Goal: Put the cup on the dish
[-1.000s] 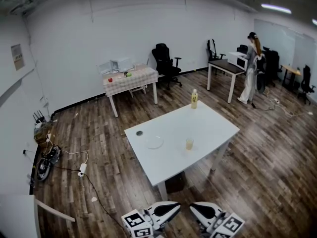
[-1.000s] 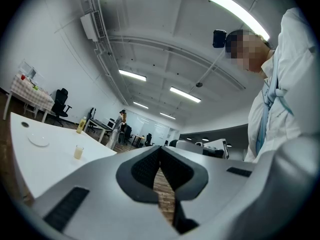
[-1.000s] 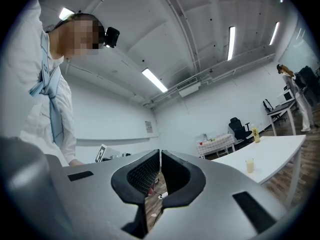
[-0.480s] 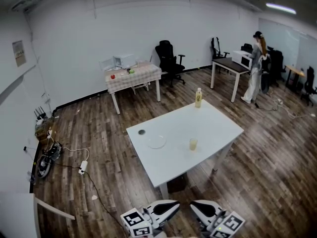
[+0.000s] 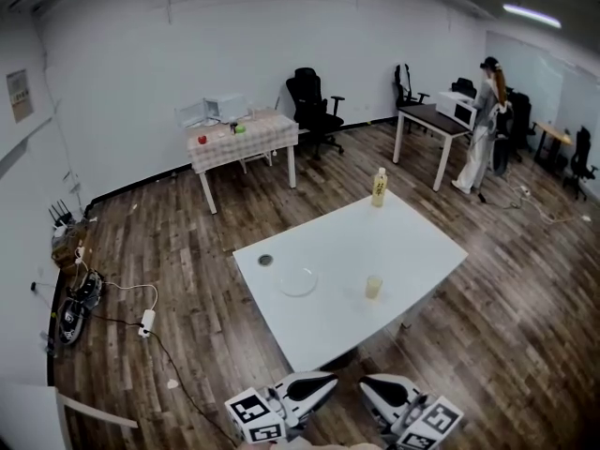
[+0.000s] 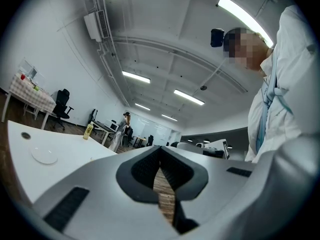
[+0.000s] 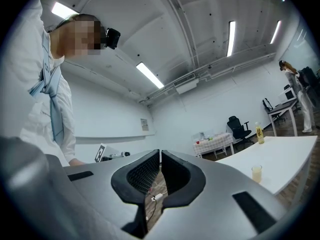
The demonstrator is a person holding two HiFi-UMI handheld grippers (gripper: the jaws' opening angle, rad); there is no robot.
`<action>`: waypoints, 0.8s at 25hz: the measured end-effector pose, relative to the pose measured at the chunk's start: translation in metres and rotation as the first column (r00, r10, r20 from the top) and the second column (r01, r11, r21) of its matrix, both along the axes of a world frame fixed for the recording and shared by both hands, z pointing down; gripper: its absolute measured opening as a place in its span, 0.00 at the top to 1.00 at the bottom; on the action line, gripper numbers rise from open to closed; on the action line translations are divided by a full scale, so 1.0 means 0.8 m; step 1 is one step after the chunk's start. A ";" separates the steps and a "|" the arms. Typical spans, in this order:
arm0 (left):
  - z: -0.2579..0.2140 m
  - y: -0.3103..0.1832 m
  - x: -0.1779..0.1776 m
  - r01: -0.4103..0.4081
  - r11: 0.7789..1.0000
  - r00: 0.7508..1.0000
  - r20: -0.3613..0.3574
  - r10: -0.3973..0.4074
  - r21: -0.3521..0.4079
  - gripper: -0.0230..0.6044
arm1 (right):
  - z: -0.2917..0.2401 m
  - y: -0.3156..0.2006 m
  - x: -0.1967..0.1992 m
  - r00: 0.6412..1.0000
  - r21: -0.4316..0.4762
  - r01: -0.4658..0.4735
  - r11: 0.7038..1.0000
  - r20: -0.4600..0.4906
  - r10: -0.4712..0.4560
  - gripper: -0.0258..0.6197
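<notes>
A small cup of yellowish liquid stands on the white table, right of a clear round dish. The cup also shows in the right gripper view, and the dish in the left gripper view. Both grippers hang at the bottom of the head view, short of the table's near corner. My left gripper is shut with nothing in it, its jaws meeting. My right gripper is shut and empty too.
A yellow-labelled bottle stands at the table's far corner, a small dark disc near its left edge. A checked table, black office chairs and a person by a desk lie beyond. Cables and a power strip lie on the wood floor at the left.
The white table has drawn nearer and larger in the head view. Both grippers stay shut at the bottom edge, moving along with the view.
</notes>
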State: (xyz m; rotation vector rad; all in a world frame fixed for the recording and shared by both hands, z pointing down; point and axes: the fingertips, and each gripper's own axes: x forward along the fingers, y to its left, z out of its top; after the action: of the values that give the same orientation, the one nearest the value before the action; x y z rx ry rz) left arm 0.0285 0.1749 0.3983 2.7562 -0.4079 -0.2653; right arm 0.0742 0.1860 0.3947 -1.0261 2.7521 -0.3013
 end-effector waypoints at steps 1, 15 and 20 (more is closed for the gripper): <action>-0.001 -0.015 -0.007 -0.001 1.000 1.000 -0.002 0.001 -0.001 0.96 | 0.001 -0.013 -0.004 1.000 -0.002 -0.007 1.000 -0.005 0.007 0.91; -0.015 -0.178 -0.079 -0.079 0.997 0.996 -0.027 0.080 0.018 0.96 | -0.015 -0.173 -0.072 0.997 -0.009 -0.076 0.997 -0.026 0.075 0.91; -0.009 -0.217 -0.097 -0.111 0.994 0.993 -0.022 0.112 0.018 0.96 | -0.012 -0.212 -0.086 0.994 -0.011 -0.104 0.995 -0.036 0.103 0.91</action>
State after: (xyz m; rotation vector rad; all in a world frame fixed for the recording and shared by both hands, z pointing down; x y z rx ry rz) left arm -0.0489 0.0010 0.3908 2.7773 -0.2456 -0.2730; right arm 0.0052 0.0163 0.3854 -1.1836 2.7195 -0.2878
